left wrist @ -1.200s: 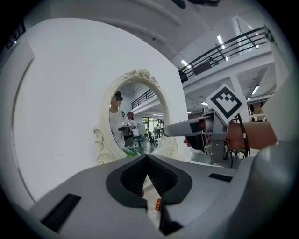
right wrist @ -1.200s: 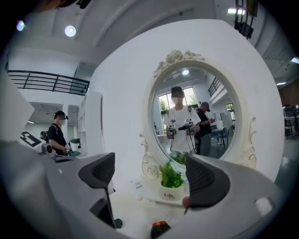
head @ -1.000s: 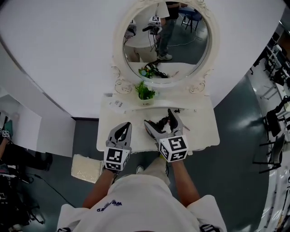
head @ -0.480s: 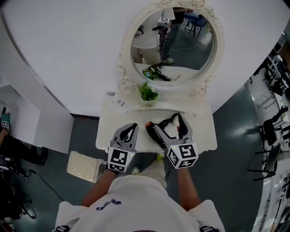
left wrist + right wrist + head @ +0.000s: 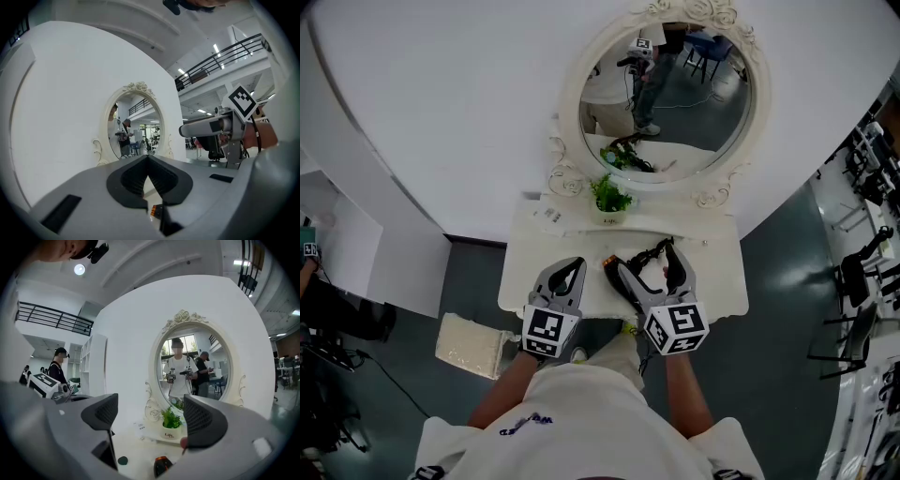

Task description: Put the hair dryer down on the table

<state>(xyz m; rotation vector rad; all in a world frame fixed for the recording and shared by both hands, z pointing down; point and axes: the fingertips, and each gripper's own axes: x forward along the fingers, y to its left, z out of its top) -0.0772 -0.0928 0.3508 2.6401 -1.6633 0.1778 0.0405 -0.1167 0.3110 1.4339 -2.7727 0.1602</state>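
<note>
Plant (image 5: 610,195) on table (image 5: 525,274) before mirror (image 5: 675,94)

Oval mirror (image 5: 666,98) on white wall (image 5: 441,112), grey floor (image 5: 787,281)

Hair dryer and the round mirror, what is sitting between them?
A small green potted plant in a white pot stands between the hair dryer and the mirror; the right gripper view and head view both show it.

The only legible print is the word "Life" on the small white plant pot (image 5: 170,433).
</note>
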